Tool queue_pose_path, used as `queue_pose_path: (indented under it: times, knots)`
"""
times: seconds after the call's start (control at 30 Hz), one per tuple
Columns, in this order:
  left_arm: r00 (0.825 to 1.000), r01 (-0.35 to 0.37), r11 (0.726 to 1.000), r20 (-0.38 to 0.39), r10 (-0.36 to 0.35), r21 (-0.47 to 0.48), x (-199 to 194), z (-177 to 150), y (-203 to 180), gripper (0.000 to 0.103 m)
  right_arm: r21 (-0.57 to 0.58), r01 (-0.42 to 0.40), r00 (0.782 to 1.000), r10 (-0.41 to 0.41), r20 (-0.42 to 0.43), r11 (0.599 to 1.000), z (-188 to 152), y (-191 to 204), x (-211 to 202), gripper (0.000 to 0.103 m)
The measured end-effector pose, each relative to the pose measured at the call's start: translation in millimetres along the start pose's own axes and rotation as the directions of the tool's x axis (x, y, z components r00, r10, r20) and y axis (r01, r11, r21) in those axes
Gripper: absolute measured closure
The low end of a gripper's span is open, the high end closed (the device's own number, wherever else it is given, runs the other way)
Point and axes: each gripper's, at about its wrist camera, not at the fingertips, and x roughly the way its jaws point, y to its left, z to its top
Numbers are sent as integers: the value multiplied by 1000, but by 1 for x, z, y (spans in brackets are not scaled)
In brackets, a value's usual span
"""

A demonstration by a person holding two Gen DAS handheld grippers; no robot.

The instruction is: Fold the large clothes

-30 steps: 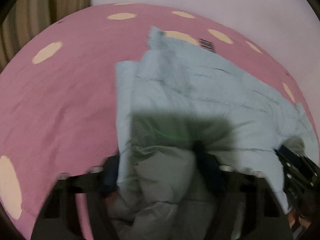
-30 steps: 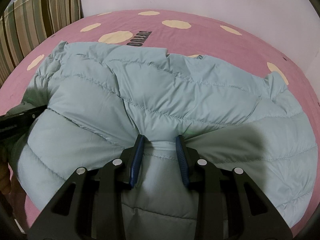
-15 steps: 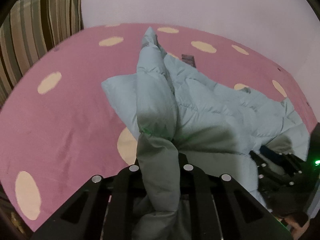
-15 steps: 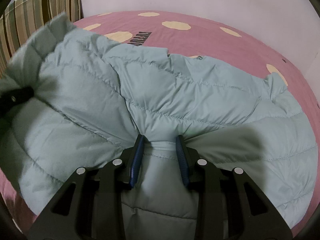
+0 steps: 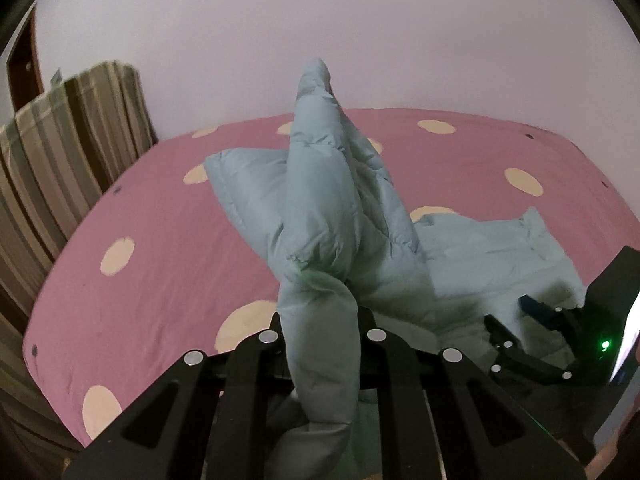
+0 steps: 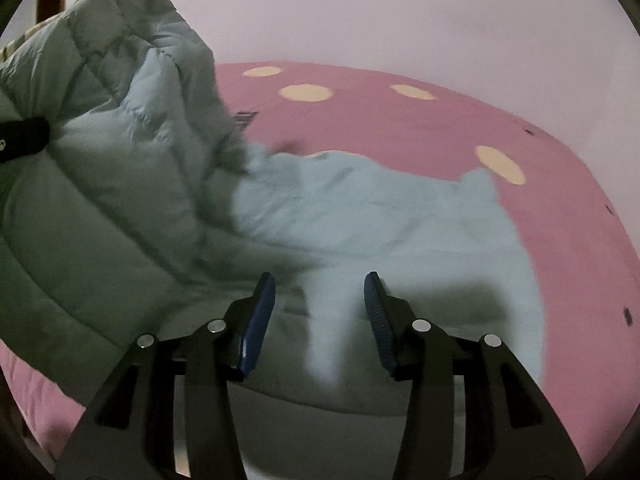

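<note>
A pale blue quilted puffer jacket [image 5: 332,208] lies on a pink bed with cream dots [image 5: 160,240]. My left gripper [image 5: 320,320] is shut on a bunched fold of the jacket and holds that side raised well above the bed. In the right wrist view the lifted part [image 6: 100,168] stands at the left and the rest [image 6: 380,216] lies flat. My right gripper [image 6: 318,312] is open over the jacket's near edge, with a loose ridge of fabric between its blue pads [image 6: 256,320]. It also shows in the left wrist view [image 5: 532,320] at the right.
The pink bed cover [image 6: 440,128] stretches to a pale wall behind. A striped pillow or cushion [image 5: 68,152] stands at the bed's left end. The bed's near edge runs along the bottom left of the left wrist view.
My left gripper has lifted its side of the jacket high off the bed. My right gripper has opened and let go of the jacket fold it was pinching.
</note>
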Motion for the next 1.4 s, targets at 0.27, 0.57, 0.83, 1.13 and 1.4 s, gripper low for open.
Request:
queue_pose_path:
  times: [0.27, 0.57, 0.83, 1.13, 1.4]
  knots:
    - [1000, 23, 987, 9, -25, 158, 4, 5, -98, 92, 127, 107, 994, -108, 5, 986, -21, -94, -23, 44]
    - [998, 32, 944, -58, -14, 329, 49, -33, -189, 91, 228, 173, 985, -166, -51, 958, -55, -163, -23, 41]
    - [998, 13, 930, -59, 9, 367, 62, -48, -209, 91, 280, 176, 984, -158, -84, 944, -64, -184, -11, 41]
    - [999, 36, 934, -16, -32, 355, 47, -56, -222, 61, 295, 178, 984, -162, -78, 939, -63, -192, -13, 41]
    - [987, 134, 936, 36, -154, 325, -13, -59, -203, 42, 307, 154, 988, -154, -27, 939, -51, -190, -38, 40]
